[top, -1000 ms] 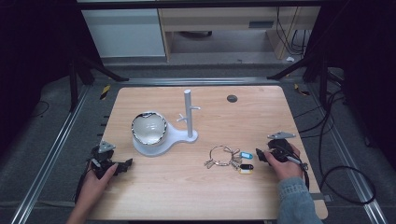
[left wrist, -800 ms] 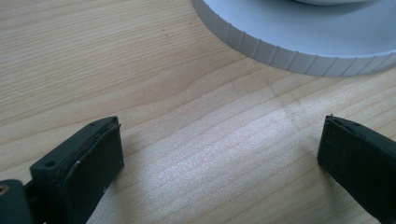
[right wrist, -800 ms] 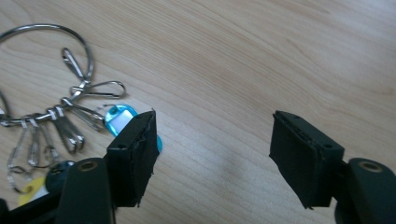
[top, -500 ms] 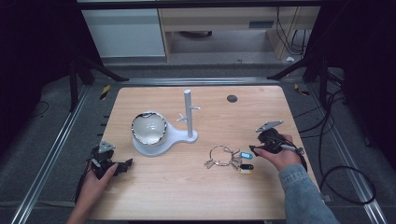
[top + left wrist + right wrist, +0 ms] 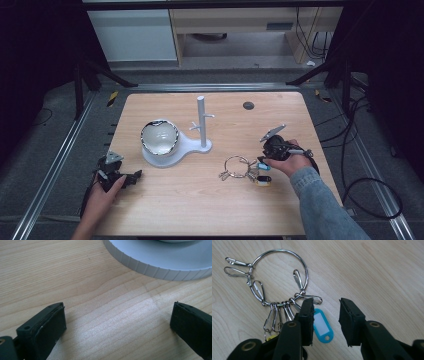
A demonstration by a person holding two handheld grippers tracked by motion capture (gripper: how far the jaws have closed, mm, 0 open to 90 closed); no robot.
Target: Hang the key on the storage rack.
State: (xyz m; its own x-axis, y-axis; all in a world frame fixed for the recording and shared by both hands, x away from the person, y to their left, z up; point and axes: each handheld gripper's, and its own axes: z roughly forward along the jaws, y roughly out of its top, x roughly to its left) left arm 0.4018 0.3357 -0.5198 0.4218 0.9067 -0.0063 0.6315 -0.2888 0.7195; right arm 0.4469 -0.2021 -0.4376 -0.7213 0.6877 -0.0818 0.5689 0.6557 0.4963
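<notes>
- While the right gripper (image 5: 326, 315) hangs over the tabletop, its jaws stand apart with a gap between the pads; they have just been closing, and nothing is clamped between them.
- Right gripper view: the blue tag (image 5: 322, 326) lies on the wood under that gap, partly behind the left pad. Whether the pad touches it, I cannot tell.
- The key ring (image 5: 283, 270) lies flat at 11 o'clock from the jaws, a large steel loop carrying a row of snap clips (image 5: 274, 315) bunched along its lower arc, just beside the left jaw.
- A yellow tag (image 5: 270, 338) peeks out under the clips, mostly hidden by the jaw.
- High view: the right gripper (image 5: 265, 159) sits at 3 o'clock of the ring (image 5: 237, 166), held in the right hand (image 5: 290, 161); a denim sleeve (image 5: 325, 205) comes in from 5 o'clock.
- Left gripper (image 5: 117, 322): jaws released and wide apart, bare wood between them, holding nothing.
- Left gripper view: the ribbed rim of the white stand base (image 5: 160, 262) lies at 1 o'clock, well apart from the pads.
- High view: the left gripper (image 5: 131, 178) rests at the table's 8 o'clock edge in the left hand (image 5: 102, 192).
- The stand (image 5: 202, 122) with its bowl (image 5: 159, 137) sits left of centre, at 10 o'clock from the ring.
- A dark round disc (image 5: 248, 105) lies near the far edge of the table (image 5: 200, 210), at 12 o'clock from the ring.
</notes>
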